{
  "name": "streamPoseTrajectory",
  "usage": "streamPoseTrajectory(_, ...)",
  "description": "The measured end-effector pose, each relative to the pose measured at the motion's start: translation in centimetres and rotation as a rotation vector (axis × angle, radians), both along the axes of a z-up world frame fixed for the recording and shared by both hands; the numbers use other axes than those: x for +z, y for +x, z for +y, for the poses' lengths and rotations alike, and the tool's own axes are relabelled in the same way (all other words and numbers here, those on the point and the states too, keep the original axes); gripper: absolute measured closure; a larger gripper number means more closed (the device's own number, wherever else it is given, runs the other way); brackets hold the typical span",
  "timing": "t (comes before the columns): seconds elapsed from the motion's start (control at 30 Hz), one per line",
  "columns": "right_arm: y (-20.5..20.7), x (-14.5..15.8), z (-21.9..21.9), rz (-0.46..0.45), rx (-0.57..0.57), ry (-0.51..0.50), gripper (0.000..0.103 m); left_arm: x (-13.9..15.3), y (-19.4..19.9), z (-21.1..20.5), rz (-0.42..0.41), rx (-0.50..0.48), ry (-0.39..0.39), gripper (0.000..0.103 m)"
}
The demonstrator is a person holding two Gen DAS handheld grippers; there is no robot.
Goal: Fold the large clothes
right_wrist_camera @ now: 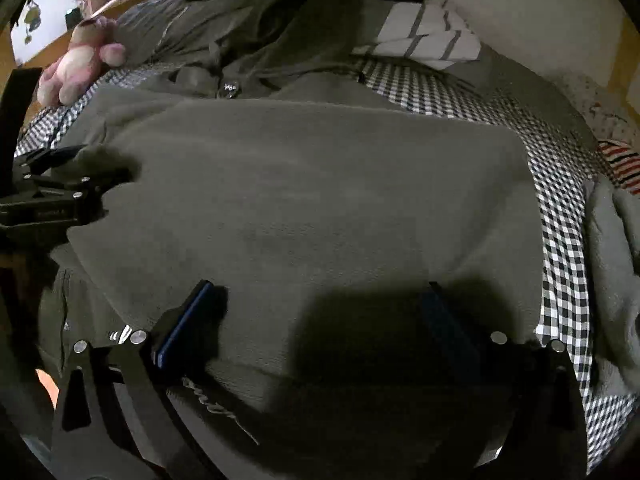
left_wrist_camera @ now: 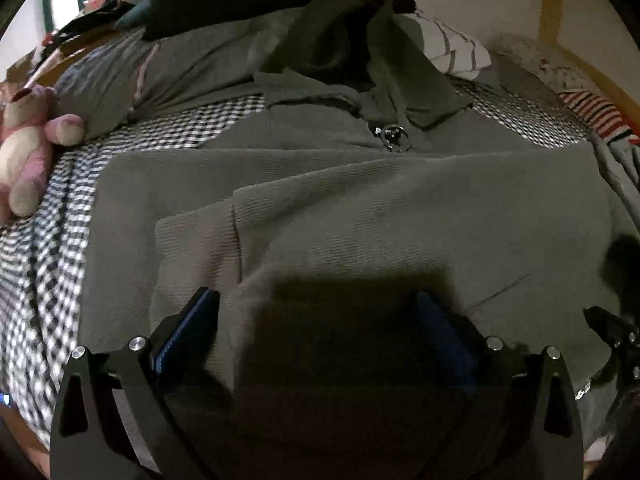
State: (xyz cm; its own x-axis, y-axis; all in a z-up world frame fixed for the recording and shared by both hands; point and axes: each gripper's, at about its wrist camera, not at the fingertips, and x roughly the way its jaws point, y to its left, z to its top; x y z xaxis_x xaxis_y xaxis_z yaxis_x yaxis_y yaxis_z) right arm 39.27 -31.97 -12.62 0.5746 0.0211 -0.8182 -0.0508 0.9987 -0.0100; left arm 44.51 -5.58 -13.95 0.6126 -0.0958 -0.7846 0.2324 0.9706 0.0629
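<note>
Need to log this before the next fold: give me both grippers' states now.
Left gripper: open, jaws wide over the grey garment, holding nothing.
Right gripper: open, jaws wide above the same garment, holding nothing.

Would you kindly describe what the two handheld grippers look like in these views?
Both the left gripper and the right gripper have glossy black angular frames with round silver bolt heads, and two fingers faced with blue ribbed pads. No cables, sleeves or hands are visible.
</note>
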Motion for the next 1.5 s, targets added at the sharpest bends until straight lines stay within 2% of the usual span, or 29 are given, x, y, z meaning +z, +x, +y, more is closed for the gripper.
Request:
streamPoseTrajectory(0.1,-0.9,1.5,-0.2,-0.048,-0.001,0.037,0.003,2.1,-1.8,-0.3,-0.076,0.001,-0.054,0.005)
streamPoseTrajectory(0.13,-1.0,1.1,-0.3,-0.034,-0.01,0.02,0.003,2.3,-2.0,-0.8,-0.086,-0.012,-0.028,0.005)
streamPoseTrajectory(0.17,-0.6,0.2,-0.4,-0.006,-0.007,0.006,0.003,1.9,-1.7,-1.4,-0.072,-0.026,0.006,0.005)
streamPoseTrajectory(0.2,-0.7,-0.6,0.0,-0.005,0.014,-0.006,0.003,0.6,-1.0,-2.0,-0.021,-0.039,0.052,0.005)
streamPoseTrajectory(0.23,-0.8,-0.7,0.2,-0.02,0.023,-0.025,0.003,-0.3,-0.5,-1.9,0.006,-0.04,0.047,0.005)
streamPoseTrajectory(0.3,-0.8,-0.4,0.2,-0.016,0.019,-0.027,0.003,-0.5,-0.3,-1.0,0.01,-0.026,-0.014,0.005)
streamPoseTrajectory(0.37,-1.0,0.4,-0.1,-0.007,-0.003,0.003,0.003,-0.3,-0.4,-1.1,0.016,-0.023,-0.003,0.005)
streamPoseTrajectory(0.43,-1.4,2.0,-0.6,-0.057,-0.044,0.039,0.003,0.8,-0.8,-1.2,0.002,-0.015,-0.008,0.005)
streamPoseTrajectory(0.5,-0.8,1.9,-0.7,-0.061,-0.068,0.004,0.003,1.3,-1.2,-1.3,-0.039,-0.016,-0.017,0.005)
streamPoseTrajectory(0.53,-0.2,0.6,-0.6,-0.012,-0.062,-0.037,0.003,0.6,-0.8,-1.4,-0.025,-0.012,0.002,0.005)
streamPoseTrajectory(0.57,0.0,-0.3,-0.3,-0.006,-0.04,-0.074,0.003,-0.6,-0.2,-1.6,0.013,-0.014,0.026,0.005)
streamPoseTrajectory(0.63,-0.4,-0.4,0.2,-0.043,-0.024,-0.112,0.003,-0.4,0.0,-1.2,0.011,-0.005,-0.011,0.005)
streamPoseTrajectory(0.7,0.0,0.5,-0.2,-0.023,-0.041,-0.069,0.003,1.0,-0.1,-0.4,-0.006,0.002,-0.071,0.005)
streamPoseTrajectory(0.77,0.7,2.9,-1.5,-0.061,-0.057,0.072,0.003,3.1,0.2,0.8,-0.056,0.016,-0.144,0.005)
streamPoseTrajectory(0.83,2.3,5.3,-3.0,-0.098,-0.086,0.177,0.003,5.1,2.0,1.8,-0.096,0.014,-0.177,0.005)
streamPoseTrajectory(0.9,4.6,6.5,-3.5,-0.104,-0.075,0.198,0.003,5.8,4.4,2.4,-0.116,0.016,-0.183,0.005)
streamPoseTrajectory(1.0,8.1,7.7,-3.2,-0.11,-0.056,0.163,0.003,5.9,9.4,2.9,-0.104,0.015,-0.19,0.005)
streamPoseTrajectory(1.07,10.4,8.2,-2.8,-0.108,-0.028,0.156,0.003,5.6,11.6,2.9,-0.12,0.044,-0.119,0.005)
streamPoseTrajectory(1.17,13.9,8.9,-2.5,-0.111,0.003,0.151,0.003,5.8,15.3,2.8,-0.136,0.002,-0.13,0.005)
streamPoseTrajectory(1.23,16.7,9.5,-2.8,-0.119,0.004,0.165,0.003,6.5,18.2,2.6,-0.151,-0.054,-0.171,0.005)
streamPoseTrajectory(1.37,23.2,10.6,-3.5,-0.181,-0.058,0.17,0.003,7.2,23.7,1.5,-0.188,-0.117,-0.134,0.005)
streamPoseTrajectory(1.5,30.1,11.8,-3.4,-0.243,-0.051,0.143,0.003,7.7,28.9,0.4,-0.169,-0.224,-0.268,0.005)
